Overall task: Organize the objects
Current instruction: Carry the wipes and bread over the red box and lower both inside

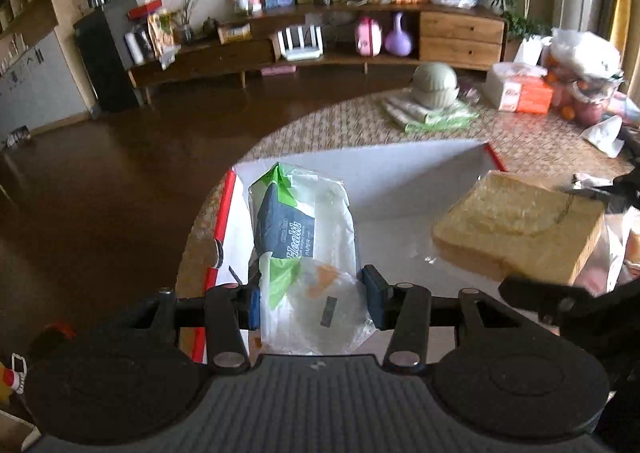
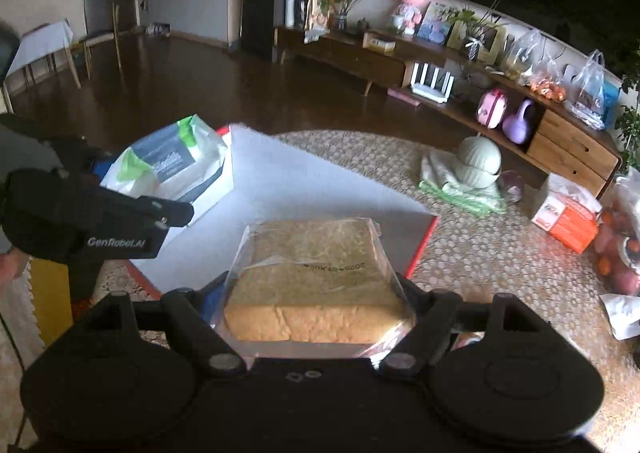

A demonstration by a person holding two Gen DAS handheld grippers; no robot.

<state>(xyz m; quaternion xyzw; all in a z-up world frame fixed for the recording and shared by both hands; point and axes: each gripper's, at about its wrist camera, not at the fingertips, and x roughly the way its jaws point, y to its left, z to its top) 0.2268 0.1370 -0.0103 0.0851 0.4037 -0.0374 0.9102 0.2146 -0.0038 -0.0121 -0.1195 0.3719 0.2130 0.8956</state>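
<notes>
"GenRobot.AI" on left gripper (image 2: 96, 189); "PAPER" on tissue pack (image 1: 300, 221)

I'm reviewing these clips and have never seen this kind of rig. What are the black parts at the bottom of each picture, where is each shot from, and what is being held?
No robot here: a person carries two handheld grippers, each with a fisheye camera looking along its fingers. The left gripper is shut on a tissue pack in plastic wrap. The right gripper is shut on a bagged bread loaf. Both hang over a white box with red edges on a woven table mat. Farther back lie a green bowl set and an orange-white box.
</notes>
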